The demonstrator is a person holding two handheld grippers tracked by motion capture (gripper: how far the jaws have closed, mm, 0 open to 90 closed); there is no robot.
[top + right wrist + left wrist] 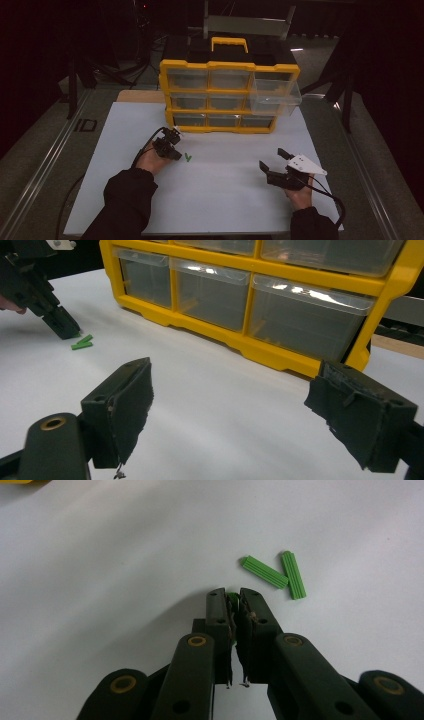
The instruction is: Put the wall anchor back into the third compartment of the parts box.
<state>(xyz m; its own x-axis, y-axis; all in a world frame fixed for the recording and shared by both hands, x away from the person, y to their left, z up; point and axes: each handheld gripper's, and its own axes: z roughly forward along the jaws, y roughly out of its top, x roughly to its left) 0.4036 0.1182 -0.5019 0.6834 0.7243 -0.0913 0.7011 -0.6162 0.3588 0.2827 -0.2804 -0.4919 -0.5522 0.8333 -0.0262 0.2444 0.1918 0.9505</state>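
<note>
Green plugs (265, 572) are lying on the white tabletop (225, 195) before the yellow organizer (227, 95). Left gripper (231, 600) fingers are pinching a third plug (232, 598); lifting straight should avoid nudging the others. Right gripper (235, 405) fingers are gaping apart.

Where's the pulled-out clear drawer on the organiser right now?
In the high view, the clear drawer juts from the top-right slot of the yellow organiser, beyond the open right gripper.

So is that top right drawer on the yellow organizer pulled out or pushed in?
Pulled out. The clear top right drawer sticks forward past the yellow organizer frame, while the other drawers sit flush. Its contents cannot be told.
</note>
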